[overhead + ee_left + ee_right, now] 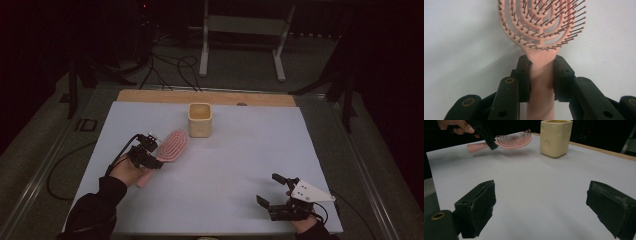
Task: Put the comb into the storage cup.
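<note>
Step in hand: carrying the pink hairbrush (170, 146) toward the cream cup (200, 120), by my judgement, to stand it inside.
How to do it well: keep the pinch on the neck firm, lift the head clear of the cup's rim, tip the brush upright, then lower the handle in slowly so the cup does not topple.
Left gripper (541, 75): jaws pinching the brush's neck just below the bristled head, a pad pressed on each side.
Brush: held off the tabletop (225, 165), just beside the cup.
Right gripper (541, 207): jaws spread wide, holding nothing, low over bare tabletop, well apart from the brush.
</note>
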The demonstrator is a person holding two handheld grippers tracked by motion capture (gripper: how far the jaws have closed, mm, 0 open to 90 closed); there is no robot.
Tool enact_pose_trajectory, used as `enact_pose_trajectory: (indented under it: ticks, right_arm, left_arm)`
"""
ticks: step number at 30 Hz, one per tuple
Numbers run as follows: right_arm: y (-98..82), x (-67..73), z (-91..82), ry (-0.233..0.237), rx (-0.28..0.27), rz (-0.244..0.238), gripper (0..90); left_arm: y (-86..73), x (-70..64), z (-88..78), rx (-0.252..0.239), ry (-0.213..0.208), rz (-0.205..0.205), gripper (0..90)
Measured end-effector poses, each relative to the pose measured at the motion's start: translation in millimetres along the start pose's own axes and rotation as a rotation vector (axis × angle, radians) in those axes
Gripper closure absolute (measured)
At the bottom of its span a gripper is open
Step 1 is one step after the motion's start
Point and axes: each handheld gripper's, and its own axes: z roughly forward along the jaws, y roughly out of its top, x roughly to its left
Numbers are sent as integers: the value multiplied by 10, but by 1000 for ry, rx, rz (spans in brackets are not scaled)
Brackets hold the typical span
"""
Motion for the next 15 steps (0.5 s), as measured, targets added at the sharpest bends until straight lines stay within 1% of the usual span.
enact_pose_trajectory:
  ticks: [1, 2, 4, 5, 10, 11, 12, 14, 15]
  right_arm:
    - [-2, -1, 1, 0, 1, 4, 86]
    - [-5, -3, 0, -1, 2, 5, 86]
    - [-1, -1, -4, -2, 0, 4, 86]
    - [0, -3, -4, -3, -1, 4, 86]
    - [2, -1, -2, -3, -1, 0, 86]
    - [3, -2, -3, -3, -2, 2, 86]
    - [1, -4, -1, -3, -2, 4, 86]
    - [0, -2, -1, -2, -1, 3, 86]
    - [2, -1, -2, -4, -1, 2, 86]
  left_arm:
    - [1, -11, -7, 0, 2, 8, 712]
    - [2, -27, -9, -3, -6, 10, 712]
    - [7, -65, -17, -17, 0, 28, 712]
    - [9, -84, -22, -17, -7, 39, 713]
    - [22, -195, -29, -34, -15, 90, 712]
    - [22, -195, -29, -34, -15, 90, 713]
    - [25, -248, -36, -45, -18, 108, 712]
    - [32, -294, -43, -55, -17, 121, 712]
    - [36, -315, -42, -58, -25, 126, 712]
